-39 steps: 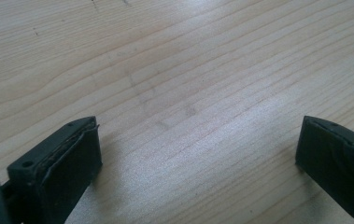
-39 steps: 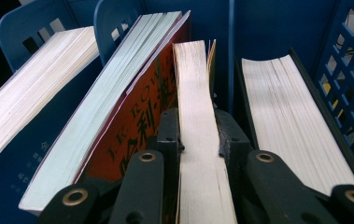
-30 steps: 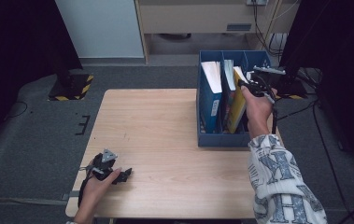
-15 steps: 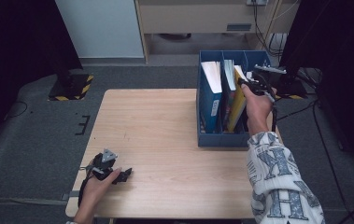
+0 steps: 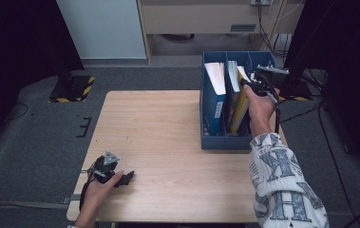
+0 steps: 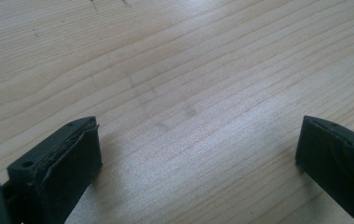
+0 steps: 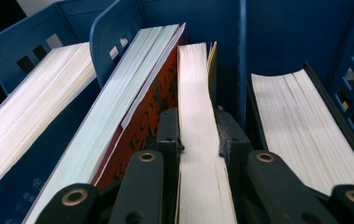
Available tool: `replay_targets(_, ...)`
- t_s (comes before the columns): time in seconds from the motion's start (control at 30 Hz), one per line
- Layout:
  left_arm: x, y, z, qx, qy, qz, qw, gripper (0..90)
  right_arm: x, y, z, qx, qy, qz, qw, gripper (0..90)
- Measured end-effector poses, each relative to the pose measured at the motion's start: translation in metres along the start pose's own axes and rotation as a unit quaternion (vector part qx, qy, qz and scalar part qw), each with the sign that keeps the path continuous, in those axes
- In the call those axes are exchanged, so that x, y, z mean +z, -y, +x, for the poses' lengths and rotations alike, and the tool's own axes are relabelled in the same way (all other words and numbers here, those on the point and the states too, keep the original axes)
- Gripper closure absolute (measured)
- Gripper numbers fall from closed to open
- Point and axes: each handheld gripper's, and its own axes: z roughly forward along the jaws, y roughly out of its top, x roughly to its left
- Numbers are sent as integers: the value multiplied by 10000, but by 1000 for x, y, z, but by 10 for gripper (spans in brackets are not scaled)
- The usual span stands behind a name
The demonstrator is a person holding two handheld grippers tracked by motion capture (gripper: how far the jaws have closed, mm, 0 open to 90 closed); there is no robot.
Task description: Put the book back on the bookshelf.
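Black jaws of the right hand-held gripper [image 7: 201, 140] were clamped on the page edges of a yellow-covered book [image 7: 198, 116] — one jaw on each side, pads pressing the cream pages. That book stood on edge in the middle compartment of a blue file rack [image 5: 215, 140], leaning a bit, right next to a red-covered book [image 7: 132, 116] whose pale page block rested against the divider. In the high view the right hand-held gripper [image 5: 263, 88] sat over the top of the rack, with the person's right hand [image 5: 259, 107] behind it and a patterned sleeve [image 5: 282, 185] trailing back toward the near edge.

Another thick book [image 7: 305, 135] sat in the compartment to one side of the held one, and a blue-covered book [image 5: 214, 90] filled the compartment on the other side. The rack itself stood on the right part of the wooden surface [image 5: 168, 133].

Way over at the near left corner, the left hand-held gripper [image 5: 120, 176] lay low on the surface under the left hand [image 5: 99, 187] — its jaws spread wide apart with just bare wood grain between them in the left gripper view, well apart from the rack.
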Motion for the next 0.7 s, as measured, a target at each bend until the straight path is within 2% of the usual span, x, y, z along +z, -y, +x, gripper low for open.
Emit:
replay_targets(0.3, 0, 0, 0, 21, 3, 1, 10000, 0, 2, -3, 4, -64, 20, -18, 10000, 748)
replay_targets(0.7, 0, 0, 1, 27, 9, 2, 10000, 0, 10, -2, 1, -67, 150, -65, 9998, 749)
